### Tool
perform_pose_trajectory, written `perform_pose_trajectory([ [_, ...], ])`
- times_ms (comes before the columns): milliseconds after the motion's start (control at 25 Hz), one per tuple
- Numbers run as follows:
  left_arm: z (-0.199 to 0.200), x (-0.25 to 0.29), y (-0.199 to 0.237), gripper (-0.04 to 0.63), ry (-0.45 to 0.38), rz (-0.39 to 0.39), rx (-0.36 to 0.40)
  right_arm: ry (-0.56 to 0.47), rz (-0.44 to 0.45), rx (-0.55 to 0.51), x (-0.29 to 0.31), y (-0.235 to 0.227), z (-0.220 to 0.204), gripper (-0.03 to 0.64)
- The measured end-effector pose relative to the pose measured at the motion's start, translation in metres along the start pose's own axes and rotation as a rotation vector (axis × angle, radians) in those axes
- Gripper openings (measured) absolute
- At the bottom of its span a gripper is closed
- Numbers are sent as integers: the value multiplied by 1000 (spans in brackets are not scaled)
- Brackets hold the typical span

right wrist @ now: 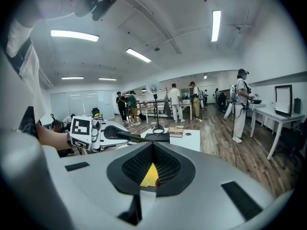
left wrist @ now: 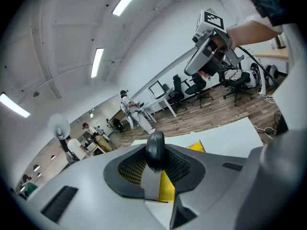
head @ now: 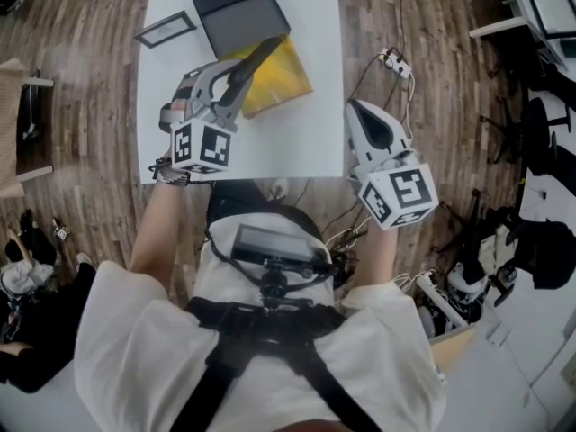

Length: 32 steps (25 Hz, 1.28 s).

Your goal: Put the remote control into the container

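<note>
Dark remote control [head: 257, 61] is clamped in left gripper [head: 236, 86], long axis pointing away from the person. In the left gripper view the remote's rounded end [left wrist: 155, 150] sits upright between the mesh pads, both jaws pressing on it. Left gripper [left wrist: 155, 163] points slightly downward over the table.

Position of remote: held above yellow pad [head: 279, 84], not lying on it as far as the head view shows. Its far end comes close to the near right corner of the container [head: 236, 9]. Cannot tell whether it touches the rim. Remote is not inside the container.

Container: dark grey shallow box, open top, at the far end of white table [head: 306, 147]. Yellow pad lies just near of it, partly tucked against its near edge. Small framed card [head: 165, 30] lies to the container's left, apart from it.

Right gripper [head: 358, 108]: at the right of the table, near its right edge, well apart from the remote. Its jaws are drawn together with nothing between them. In the right gripper view [right wrist: 152, 172] only a sliver of yellow shows past the pads. That view also shows the left gripper's marker cube [right wrist: 81, 127] at left, with the remote [right wrist: 127, 135] sticking out to the right.

Wood-plank floor [head: 90, 151] surrounds the table.
</note>
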<state>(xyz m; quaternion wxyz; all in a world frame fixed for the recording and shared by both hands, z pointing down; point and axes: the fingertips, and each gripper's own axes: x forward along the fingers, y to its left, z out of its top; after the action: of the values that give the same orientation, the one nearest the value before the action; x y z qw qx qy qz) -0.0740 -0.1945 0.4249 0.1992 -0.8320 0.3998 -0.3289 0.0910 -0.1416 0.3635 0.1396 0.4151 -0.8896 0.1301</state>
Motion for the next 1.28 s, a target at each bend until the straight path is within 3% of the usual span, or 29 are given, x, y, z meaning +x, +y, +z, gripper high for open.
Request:
perform_pose_trajectory([
  [880,-43,42,-29,107,127,-100,225,53,-9,35,25,-12,-24,3],
  [1280,-54,59,-30,106,156,-115,279,82,-7,45,39,-13,-32,3],
])
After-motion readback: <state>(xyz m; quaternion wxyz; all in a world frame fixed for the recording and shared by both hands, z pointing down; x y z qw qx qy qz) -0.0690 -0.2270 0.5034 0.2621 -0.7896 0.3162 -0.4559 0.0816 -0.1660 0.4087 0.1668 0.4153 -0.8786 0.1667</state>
